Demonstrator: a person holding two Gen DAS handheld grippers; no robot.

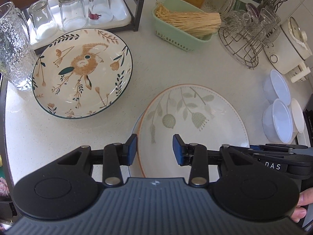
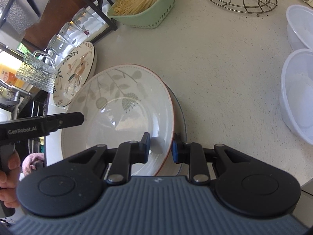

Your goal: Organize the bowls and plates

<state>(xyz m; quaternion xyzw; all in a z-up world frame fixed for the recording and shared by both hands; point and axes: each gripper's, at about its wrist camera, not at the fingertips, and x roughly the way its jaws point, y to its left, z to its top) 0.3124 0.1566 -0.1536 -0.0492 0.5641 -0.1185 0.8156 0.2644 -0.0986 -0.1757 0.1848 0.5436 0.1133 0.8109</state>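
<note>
Your left gripper (image 1: 154,149) hangs spread over the near edge of the leaf-print plate (image 1: 193,121), one blue pad (image 1: 131,149) just outside the rim and the other above the plate's face, gripping nothing. Your right gripper (image 2: 160,146) straddles the same plate's rim (image 2: 170,117), one pad inside the dish and one outside; the gap is narrow, but you cannot tell from this angle whether the pads actually press on the rim. The leaf-print plate sits on top of a second plate (image 2: 183,129), of which only a thin edge shows at its side, both on the pale speckled counter (image 1: 152,68).

Just beyond and to the left lies the bird-print plate (image 1: 82,73), flat on the counter and apart from the stack. A textured glass pitcher (image 1: 13,45) stands beside its left edge. To the right of the stack, near the counter's edge, clear plastic bowls (image 1: 277,119) are grouped together.

Farther back, three upturned glasses (image 1: 72,11) rest on a white tray (image 1: 121,9) under a dark metal rack. A green basket (image 1: 176,33) holds a bundle of pale noodles (image 1: 193,22), and a wire stand (image 1: 242,45) carries glass cups. At far right sits a cream-coloured cooker (image 1: 289,45).
</note>
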